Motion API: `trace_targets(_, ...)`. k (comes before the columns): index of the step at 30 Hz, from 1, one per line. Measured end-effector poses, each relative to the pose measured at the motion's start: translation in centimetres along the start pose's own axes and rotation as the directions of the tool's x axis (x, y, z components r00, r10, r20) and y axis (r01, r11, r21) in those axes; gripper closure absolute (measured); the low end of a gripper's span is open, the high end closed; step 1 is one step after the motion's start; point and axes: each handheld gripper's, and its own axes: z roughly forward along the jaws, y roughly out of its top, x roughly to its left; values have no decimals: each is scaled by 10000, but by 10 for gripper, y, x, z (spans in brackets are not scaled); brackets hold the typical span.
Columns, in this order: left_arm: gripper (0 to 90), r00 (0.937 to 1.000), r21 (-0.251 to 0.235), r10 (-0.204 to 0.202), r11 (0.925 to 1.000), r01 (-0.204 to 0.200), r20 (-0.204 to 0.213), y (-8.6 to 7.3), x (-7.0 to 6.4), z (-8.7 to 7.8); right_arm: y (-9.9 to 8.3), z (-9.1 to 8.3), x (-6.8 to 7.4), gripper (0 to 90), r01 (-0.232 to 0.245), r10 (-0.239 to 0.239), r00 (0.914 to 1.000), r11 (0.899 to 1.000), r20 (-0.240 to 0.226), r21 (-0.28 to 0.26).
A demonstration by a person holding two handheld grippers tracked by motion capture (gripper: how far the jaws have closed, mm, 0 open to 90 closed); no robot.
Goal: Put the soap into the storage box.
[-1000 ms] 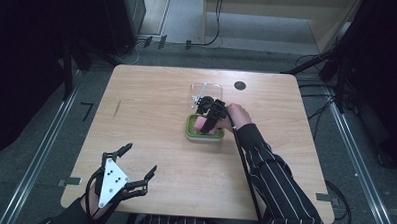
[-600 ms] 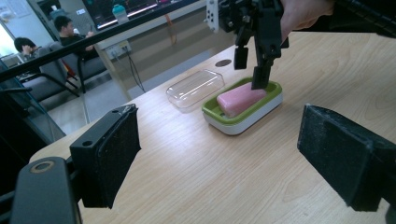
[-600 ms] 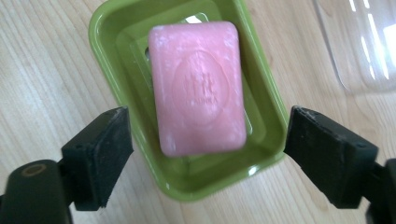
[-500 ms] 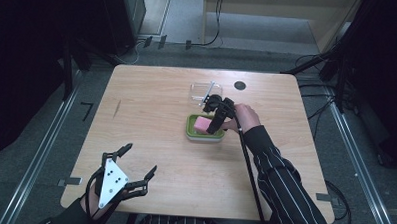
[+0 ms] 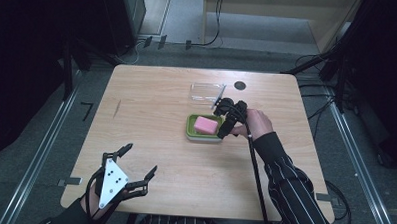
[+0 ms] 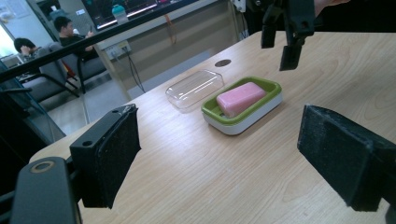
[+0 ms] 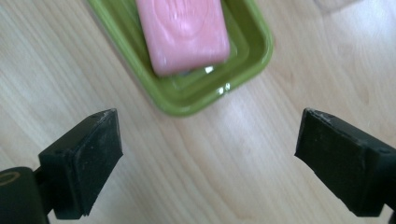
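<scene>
1. The right claw [image 5: 226, 119] hangs just off the right end of the dish [image 5: 192, 132], jaws spread wide and holding nothing; in the right gripper view both pads [image 7: 84, 161] stand over bare desk [image 7: 210, 186] with the dish end between and beyond them.
2. From that claw the soap [image 5: 206, 125] lies at about 9 o'clock in the high view, near but not touching. In the right gripper view it sits at 12 o'clock, straight ahead of the gap.
3. The soap's long axis runs 3 to 9 across the desk, along the dish, so the claw faces its short end.
4. The clear lid [image 5: 206, 91] lies on the desk at 12 o'clock of the dish, just apart from it and at roughly 11 o'clock from the right claw.
5. The left claw [image 5: 134, 162] is at the near left of the desk, well apart at 7 o'clock from the dish, also wide open and empty.
6. Judgement: the right claw is far nearer, so whether soap or lid comes next, it is the one placed to take it.
</scene>
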Motion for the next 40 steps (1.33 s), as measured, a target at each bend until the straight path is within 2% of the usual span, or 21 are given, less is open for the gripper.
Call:
trace_targets(3,133,10000,16,42,10000,-42,-14,0,0,0,-9,-3,2,64,-158,155,9997,9998,203,142)
trace_targets(14,133,10000,13,19,10000,-19,-19,0,-1,0,-47,-10,3,55,-793,774,9959,9960,479,408)
trace_targets(22,133,10000,31,45,10000,-45,-3,1,-1,0,-79,-4,5,57,-1182,1133,9916,9897,627,809)
trace_targets(28,133,10000,48,42,10000,-42,-5,1,-1,1,-102,3,9,60,-1318,1245,9898,9848,689,1133)
trace_targets(31,132,10000,42,51,10000,-51,-17,1,-1,0,-111,5,10,62,-1373,1305,9891,9845,682,1087)
trace_targets(34,133,10000,35,63,10000,-63,-23,1,-1,0,-117,6,13,63,-1409,1355,9893,9838,541,1112)
trace_targets(38,132,10000,21,56,10000,-56,-36,1,-1,1,-123,11,16,68,-1512,1456,9875,9831,607,1031)
trace_targets(40,133,10000,38,90,10000,-90,-16,1,-1,1,-124,12,17,76,-1287,1235,9907,9867,565,998)
